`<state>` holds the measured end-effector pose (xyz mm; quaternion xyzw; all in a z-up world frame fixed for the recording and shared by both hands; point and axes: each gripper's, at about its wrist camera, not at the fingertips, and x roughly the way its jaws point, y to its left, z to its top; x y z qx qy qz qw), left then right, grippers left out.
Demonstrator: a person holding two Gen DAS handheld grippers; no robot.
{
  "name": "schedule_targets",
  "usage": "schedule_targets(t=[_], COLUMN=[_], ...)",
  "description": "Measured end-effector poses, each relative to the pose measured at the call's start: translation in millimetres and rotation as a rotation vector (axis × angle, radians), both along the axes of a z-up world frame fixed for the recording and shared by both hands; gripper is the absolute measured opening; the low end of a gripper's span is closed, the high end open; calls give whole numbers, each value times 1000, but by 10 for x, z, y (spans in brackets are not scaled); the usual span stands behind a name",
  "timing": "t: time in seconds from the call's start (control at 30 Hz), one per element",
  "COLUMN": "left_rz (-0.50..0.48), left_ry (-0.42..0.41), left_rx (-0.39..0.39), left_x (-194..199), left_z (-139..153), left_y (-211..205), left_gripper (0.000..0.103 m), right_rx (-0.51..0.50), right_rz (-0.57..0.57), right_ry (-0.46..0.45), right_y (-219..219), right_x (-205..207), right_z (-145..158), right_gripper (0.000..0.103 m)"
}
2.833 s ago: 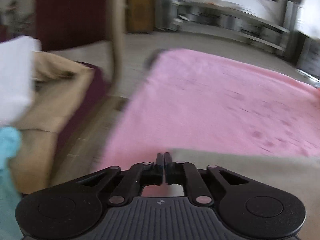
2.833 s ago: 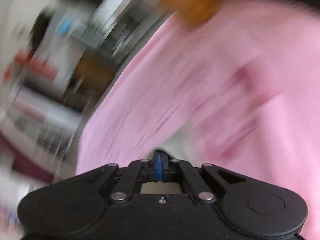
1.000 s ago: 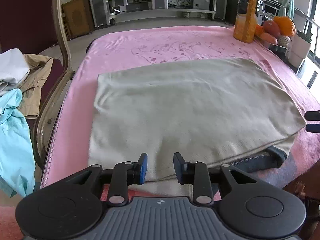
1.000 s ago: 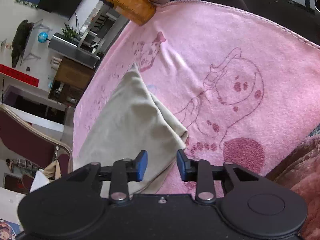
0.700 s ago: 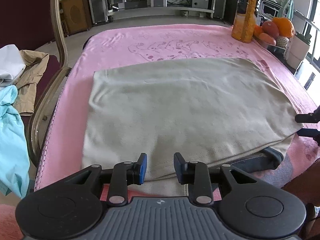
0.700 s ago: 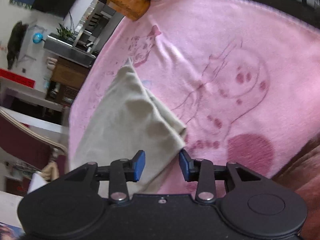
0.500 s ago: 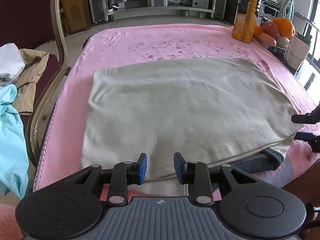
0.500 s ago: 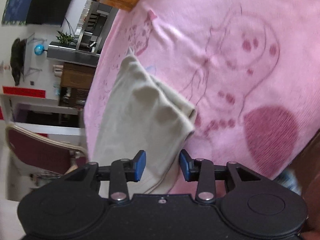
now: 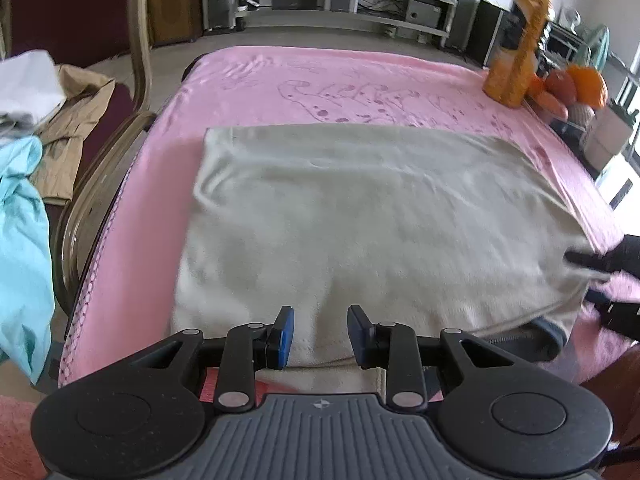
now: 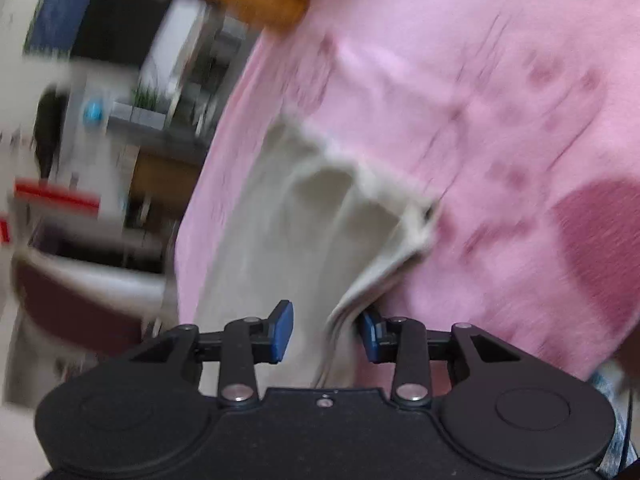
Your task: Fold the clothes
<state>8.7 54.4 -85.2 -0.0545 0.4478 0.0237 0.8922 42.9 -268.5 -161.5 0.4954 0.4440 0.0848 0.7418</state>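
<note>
The beige garment (image 9: 360, 216) lies flat on the pink blanket (image 9: 320, 76). The left gripper (image 9: 319, 336) sits at the garment's near edge, jaws apart, gripping nothing. The right gripper (image 10: 325, 332), jaws also apart, straddles the garment's right corner; contact cannot be told through the blur.

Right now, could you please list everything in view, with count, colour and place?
Beige folded garment: one, spread on the blanket.
Pink printed blanket: one, covering the table.
Orange drink bottle: one, far right corner.
Orange and red fruit: a few, beside the bottle.
Clothes pile: white, tan and turquoise, on the chair at left.
Left gripper: open, at the garment's near edge.
Right gripper: open, around the garment's right edge.
</note>
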Motion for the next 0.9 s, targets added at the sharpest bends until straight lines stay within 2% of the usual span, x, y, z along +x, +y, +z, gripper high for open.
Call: schedule_targets(t=[0.17, 0.43, 0.5, 0.6, 0.7, 0.73, 0.8, 0.83, 0.87, 0.9], left_rz=[1, 20, 23, 17, 19, 21, 31, 39, 48, 60], left_ry=[4, 10, 13, 9, 18, 21, 23, 22, 19, 17], left_rx=[-1, -5, -11, -11, -7, -9, -15, -12, -6, 6], left_x=[7, 15, 26, 21, 21, 22, 28, 31, 34, 36], left_z=[-14, -34, -39, -35, -51, -57, -54, -46, -36, -30], left_y=[20, 76, 80, 78, 81, 89, 109, 125, 145, 169], left_gripper=[30, 30, 30, 30, 30, 30, 30, 30, 30, 29], right_rx=[185, 13, 7, 79, -85, -89, -66, -74, -83, -121], right_rz=[0, -287, -277, -154, -269, -314, -334, -308, -282, -265], right_ry=[98, -53, -65, -83, -97, -90, -82, -94, -105, -115], right_y=[-70, -142, -136, -157, -244, -295, -340, -322, -304, -276], right_x=[-9, -189, -162, -47, -67, -83, -13, 20, 52, 62], right_z=[-176, -19, -25, -60, 23, 10, -30, -21, -11, 34], right_gripper=[35, 35, 35, 35, 36, 37, 39, 38, 32, 13])
